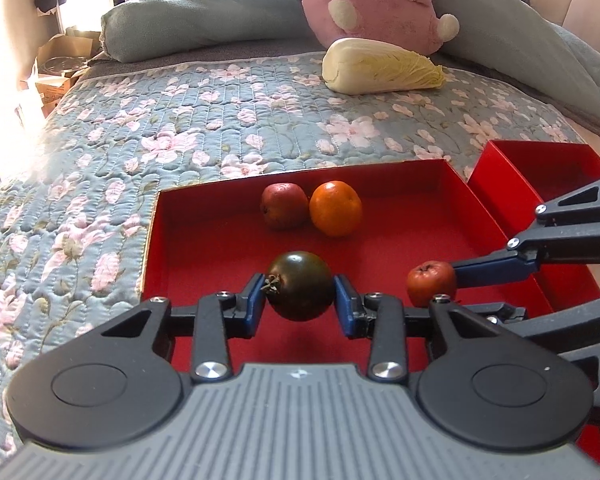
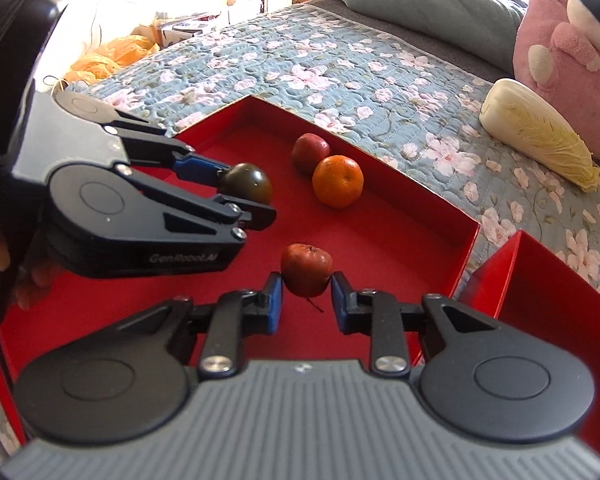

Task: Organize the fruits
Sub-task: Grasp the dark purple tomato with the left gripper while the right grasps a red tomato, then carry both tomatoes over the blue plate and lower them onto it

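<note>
Red cardboard forms a shallow tray (image 1: 452, 184) with low upright walls, lying on a quilted blue bedspread (image 1: 204, 120) printed with pink blossoms. A second red box (image 1: 512, 184) stands just beside its right wall. The left gripper (image 1: 300, 288) is clamped on a dark green-brown tomato (image 1: 300, 284), smooth and round, its dried calyx turned toward the left pad; the fruit sits in the near half of the tray. The right gripper (image 2: 306, 282) is closed on a small red fruit (image 2: 306, 268), matte and slightly dimpled, also over the tray floor, near the right wall and just beside the left tool. Toward the far wall, a glossy orange (image 1: 335, 208) touches another dull red fruit (image 1: 283, 205); bare floor lies between this pair and the gripped fruits, and more along the tray's left side. Beyond the tray, well apart, a pale napa cabbage (image 1: 380, 66) lies on its side against a fuzzy pink plush toy (image 1: 372, 0). A grey-blue blanket (image 1: 204, 20) bunches along the quilt's far edge.
</note>
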Tool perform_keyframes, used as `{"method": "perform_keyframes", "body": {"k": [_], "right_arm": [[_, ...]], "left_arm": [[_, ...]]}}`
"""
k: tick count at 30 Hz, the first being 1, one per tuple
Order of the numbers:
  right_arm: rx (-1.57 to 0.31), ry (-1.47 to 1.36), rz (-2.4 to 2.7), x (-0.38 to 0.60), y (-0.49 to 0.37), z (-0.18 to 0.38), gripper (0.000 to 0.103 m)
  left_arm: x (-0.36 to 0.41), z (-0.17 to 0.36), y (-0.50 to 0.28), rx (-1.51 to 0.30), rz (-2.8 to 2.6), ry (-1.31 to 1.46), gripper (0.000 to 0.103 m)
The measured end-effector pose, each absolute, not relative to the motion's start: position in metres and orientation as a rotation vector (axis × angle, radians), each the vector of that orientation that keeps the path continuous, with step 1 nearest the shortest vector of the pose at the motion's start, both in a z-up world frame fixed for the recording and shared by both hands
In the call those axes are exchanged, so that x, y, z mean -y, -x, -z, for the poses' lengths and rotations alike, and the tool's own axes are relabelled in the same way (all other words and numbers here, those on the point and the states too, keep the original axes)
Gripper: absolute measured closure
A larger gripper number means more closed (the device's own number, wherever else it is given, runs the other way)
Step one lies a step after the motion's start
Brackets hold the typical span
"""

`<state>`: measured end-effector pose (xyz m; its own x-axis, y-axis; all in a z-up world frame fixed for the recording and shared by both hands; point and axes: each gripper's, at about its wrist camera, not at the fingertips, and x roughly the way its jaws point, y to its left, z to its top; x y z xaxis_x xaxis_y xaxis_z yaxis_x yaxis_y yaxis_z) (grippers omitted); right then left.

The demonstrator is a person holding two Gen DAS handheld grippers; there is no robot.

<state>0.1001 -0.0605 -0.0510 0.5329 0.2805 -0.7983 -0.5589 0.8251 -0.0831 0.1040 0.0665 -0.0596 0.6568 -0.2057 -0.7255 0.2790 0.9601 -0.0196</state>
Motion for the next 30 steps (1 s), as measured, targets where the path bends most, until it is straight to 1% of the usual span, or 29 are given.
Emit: {"method": "perform_keyframes", "body": {"k": [18,24,30], "right_arm": [[-0.794,0.286,-0.470,0.079,-0.023,-0.006,0.073],[-0.758,0.220,-0.421,0.101,0.003,-0.027,0.073],[-0.736,0.200,-0.393,0.120,0.028,-0.037,0.073]], "left_arm": [[-0.058,0.005,-0.015,-0.746,0.276,-0.101,0.060],[-0.043,-0.016,0.015,-0.708,0.286,-0.100,0.060],[-0.022,-0.025,0.036,-0.700,0.307,-0.137,0.060]]}}
